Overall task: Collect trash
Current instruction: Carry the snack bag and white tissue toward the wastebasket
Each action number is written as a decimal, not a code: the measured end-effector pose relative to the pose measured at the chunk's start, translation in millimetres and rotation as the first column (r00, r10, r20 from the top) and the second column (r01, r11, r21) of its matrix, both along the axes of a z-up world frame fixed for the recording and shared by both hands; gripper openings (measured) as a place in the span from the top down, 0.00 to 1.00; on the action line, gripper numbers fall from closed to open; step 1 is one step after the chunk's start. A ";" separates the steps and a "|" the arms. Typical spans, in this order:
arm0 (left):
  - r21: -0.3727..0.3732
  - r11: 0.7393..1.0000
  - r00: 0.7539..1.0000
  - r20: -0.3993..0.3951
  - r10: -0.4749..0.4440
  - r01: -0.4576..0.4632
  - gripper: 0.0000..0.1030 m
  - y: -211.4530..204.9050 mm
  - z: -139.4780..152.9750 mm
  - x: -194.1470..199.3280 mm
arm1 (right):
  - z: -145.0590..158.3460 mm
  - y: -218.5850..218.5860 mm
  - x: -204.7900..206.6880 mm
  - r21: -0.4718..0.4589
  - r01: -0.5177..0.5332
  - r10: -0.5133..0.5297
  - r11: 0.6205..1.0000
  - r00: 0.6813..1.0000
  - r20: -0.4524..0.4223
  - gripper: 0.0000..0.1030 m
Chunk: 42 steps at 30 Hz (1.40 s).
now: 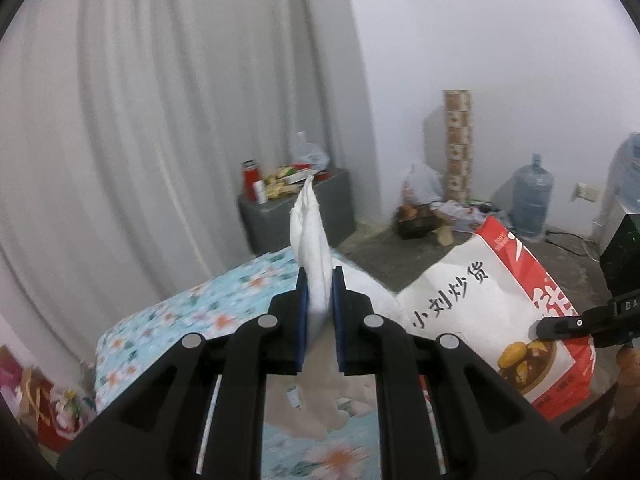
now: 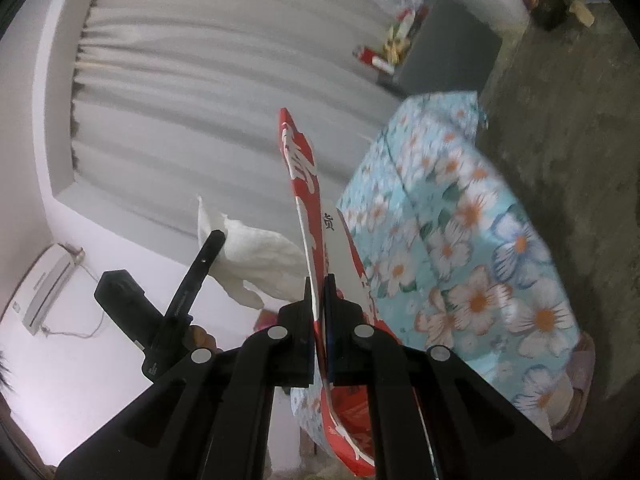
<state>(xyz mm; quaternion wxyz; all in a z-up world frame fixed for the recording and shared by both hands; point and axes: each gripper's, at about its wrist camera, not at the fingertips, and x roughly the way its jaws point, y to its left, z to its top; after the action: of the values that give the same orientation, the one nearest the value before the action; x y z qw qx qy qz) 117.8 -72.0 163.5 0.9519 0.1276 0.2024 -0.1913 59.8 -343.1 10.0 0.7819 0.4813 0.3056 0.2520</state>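
Left tool (image 1: 320, 312) is pinching a crumpled white paper tissue (image 1: 310, 240), pads clamped on its lower part so the loose end sticks up and fwd, clear of everything. Right tool (image 2: 319, 320) is pressed together on the edge of a red-and-white printed snack bag (image 2: 306, 200), held edge-on, so it hangs flat and won't flap. Both bits of trash are up in the air, above the bed with the light-blue flowered sheet (image 1: 180, 316), not resting on it. From the left wrist view the bag (image 1: 480, 300) shows broadside just beside the tissue, w/ the right tool (image 1: 538, 327) gripping its right side. Looks like one piece per hand, prob. so both can go to a bin in one trip.

No bin in view, though, so can't tell where they're headed.

Around: grey cabinet (image 1: 296, 208) by the pale pleated curtain (image 1: 160, 120), topped w/ red cans and snack wrappers; a tall stack of paper cups (image 1: 457, 144) against the wall; a blue water jug (image 1: 532, 196) on the grey floor (image 1: 400, 256); more litter near the cups. Nothing blocks the tools right now; the bag sits close to the tissue, so they could brush.
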 end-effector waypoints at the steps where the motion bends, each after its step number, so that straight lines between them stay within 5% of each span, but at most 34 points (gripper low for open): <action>1: 0.002 1.000 1.000 0.002 -0.023 0.023 0.91 -11.0 3.1 -2.2 | 1.2 -7.0 -4.3 0.005 0.016 -0.016 1.000 1.000 0.008 0.96; 16: -0.020 0.954 0.954 -0.016 -0.298 0.298 0.91 -161.3 22.9 -24.8 | 15.7 -110.0 -69.2 0.023 0.291 -0.292 0.956 0.954 0.070 0.96; 29: -0.102 0.902 0.887 -0.162 -0.432 0.421 0.91 -261.4 -36.2 -7.5 | -23.2 -194.9 -118.6 0.086 0.544 -0.542 0.835 0.839 -0.050 0.96; 32: -0.111 0.899 0.876 -0.205 -0.437 0.423 0.91 -275.7 -54.3 7.5 | -37.6 -215.9 -133.5 0.064 0.639 -0.632 0.766 0.768 -0.107 0.96; 37: -0.117 0.892 0.857 -0.245 -0.453 0.438 0.91 -284.5 -80.9 18.5 | -68.2 -245.9 -156.0 -0.126 0.802 -0.802 0.584 0.545 -0.246 0.96; 42: -0.113 0.893 0.845 -0.291 -0.449 0.435 0.91 -285.7 -103.5 36.6 | -99.5 -257.6 -144.1 -0.289 0.827 -0.865 0.481 0.396 -0.306 0.96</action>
<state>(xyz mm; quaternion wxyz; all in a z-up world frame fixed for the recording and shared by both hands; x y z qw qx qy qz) 154.4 -357.7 59.9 0.8410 0.1187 0.3101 -0.4272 -84.3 -600.8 -89.5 0.7374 0.5746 0.1872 -0.3017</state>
